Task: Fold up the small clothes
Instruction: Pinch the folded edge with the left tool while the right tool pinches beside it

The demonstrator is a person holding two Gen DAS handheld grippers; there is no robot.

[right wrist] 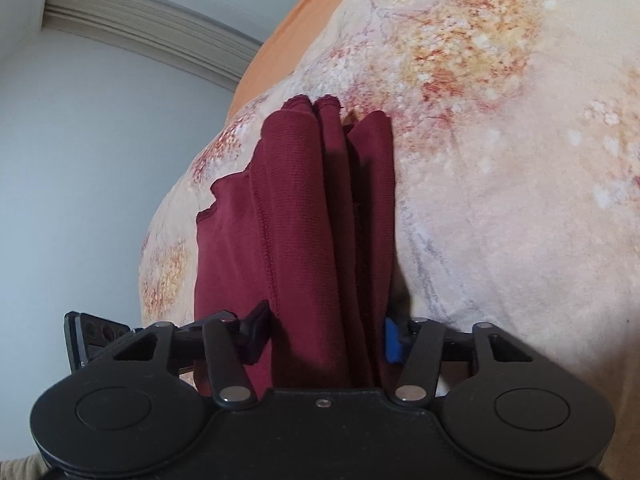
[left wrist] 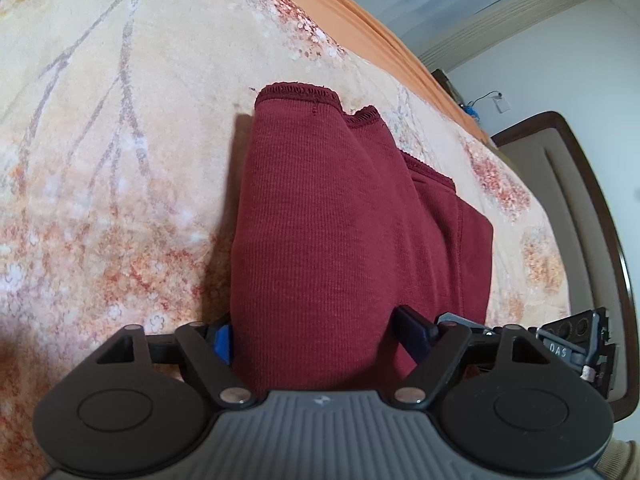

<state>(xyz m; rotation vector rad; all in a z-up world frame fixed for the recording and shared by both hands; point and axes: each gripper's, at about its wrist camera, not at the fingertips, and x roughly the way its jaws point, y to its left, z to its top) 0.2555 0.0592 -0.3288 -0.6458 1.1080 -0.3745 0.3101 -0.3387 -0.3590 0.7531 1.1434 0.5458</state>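
- Left gripper (left wrist: pixel 320 336): black linkage arms, grey ribbed body at 6 o'clock, jaws spread wide.
- Dark red ribbed knit garment (left wrist: pixel 332 220), folded in layers, runs from between the fingers up to 12 o'clock. It fills the gap; the blue pad (left wrist: pixel 224 342) at 7 o'clock touches the cloth.
- Cream bedspread with an orange-red floral print (left wrist: pixel 120 120) under it.
- Plain orange sheet (left wrist: pixel 360 20) at 1 o'clock.
- Padded headboard with a dark wooden frame (left wrist: pixel 568 184) at 3 o'clock.
- Second black gripper (left wrist: pixel 576 344) at 4 o'clock.

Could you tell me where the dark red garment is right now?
The dark red garment lies folded on the floral bedspread, its near end between both grippers' jaws.
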